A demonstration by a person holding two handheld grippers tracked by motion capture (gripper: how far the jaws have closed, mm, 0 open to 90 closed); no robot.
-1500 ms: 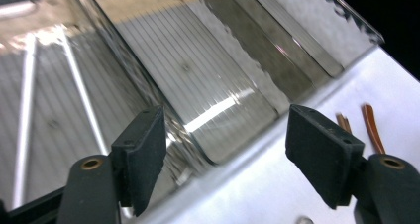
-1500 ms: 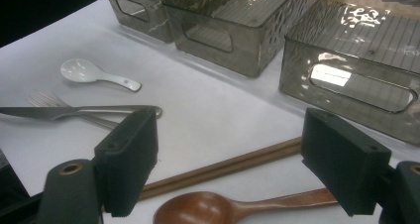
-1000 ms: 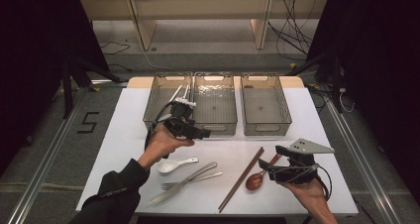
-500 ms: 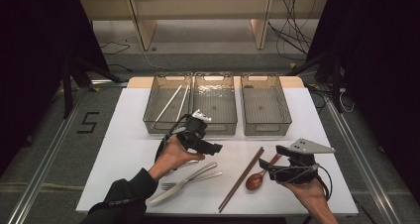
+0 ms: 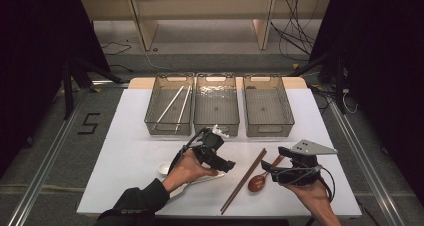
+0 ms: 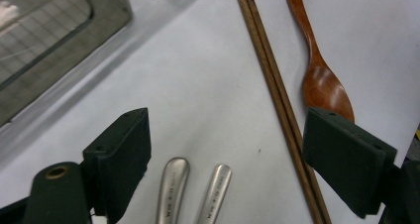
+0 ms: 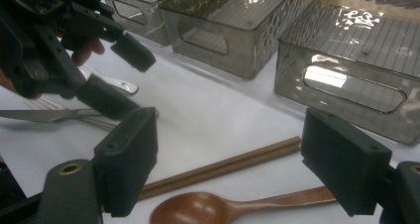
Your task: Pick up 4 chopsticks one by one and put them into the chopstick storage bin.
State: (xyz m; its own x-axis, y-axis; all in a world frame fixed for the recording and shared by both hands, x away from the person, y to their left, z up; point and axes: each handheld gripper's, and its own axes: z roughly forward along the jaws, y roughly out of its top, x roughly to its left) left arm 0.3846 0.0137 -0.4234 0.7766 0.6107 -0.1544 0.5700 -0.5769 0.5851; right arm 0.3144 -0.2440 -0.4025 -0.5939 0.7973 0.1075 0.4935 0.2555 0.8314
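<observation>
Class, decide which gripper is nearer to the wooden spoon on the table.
Right. The right gripper hovers beside the wooden spoon, open fingers either side of it in its own view. The left gripper sits further off, beyond the brown chopsticks.

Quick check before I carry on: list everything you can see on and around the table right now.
Bins: 3, clear grey, side by side at the table's far edge.
White chopsticks: 2, white, inside the left bin.
Wooden chopsticks: 2, brown, paired on the table, near centre.
Wooden spoon: 1, brown, beside the wooden chopsticks.
Metal handles: 2, silver, between the left gripper's jaws, untouched.
White spoon: 1, white, left of the left hand.
Table: 1, white.
Left gripper: 1, black, jaws open.
Right gripper: 1, black, jaws open over the wooden spoon.
</observation>
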